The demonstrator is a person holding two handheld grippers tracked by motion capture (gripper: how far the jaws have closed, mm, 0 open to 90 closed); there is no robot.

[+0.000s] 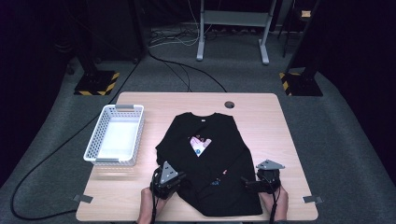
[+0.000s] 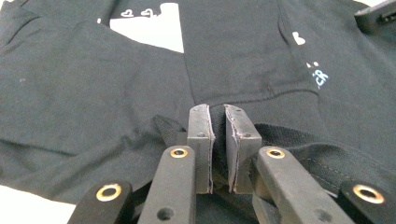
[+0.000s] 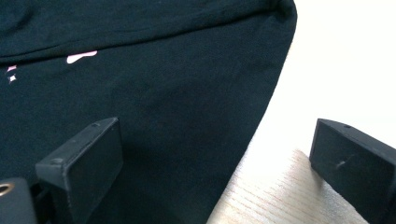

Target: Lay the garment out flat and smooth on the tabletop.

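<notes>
**Black shirt half-folded at near edge; left tool clamped on cloth, right tool spread**

Black long-sleeved shirt point(image 1: 210, 158) lies on the wooden table point(image 1: 261, 105), centre to near edge, collar toward the far side. Both sleeves are folded in across the body, so just a small patch of the white and pink chest print shows between them. Lower hem area is bunched; how many layers lie there is hard to read in the high view, black on black.

Left gripper point(image 1: 166, 183) at the shirt's near-left corner. In the left gripper view point(image 2: 218, 140) the jaws are pinched nearly together with a fold of black fabric caught between the pads. Which part of the garment that fold belongs to cannot be made out. Small white and blue lettering shows on the cloth beyond.

Right gripper point(image 1: 262, 183) at the shirt's near-right side. In the right gripper view point(image 3: 219, 163) its jaws stand wide apart, one over the fabric, one over bare wood, the shirt's curved edge running between them. Nothing clamped; whether the pads touch the cloth cannot be told.

Hands and forearms are cut off by the bottom frame edge.

White mesh basket point(image 1: 95, 144) sits on the table's left, well apart from the shirt. A round cable hole point(image 1: 229, 104) near the far edge.
</notes>
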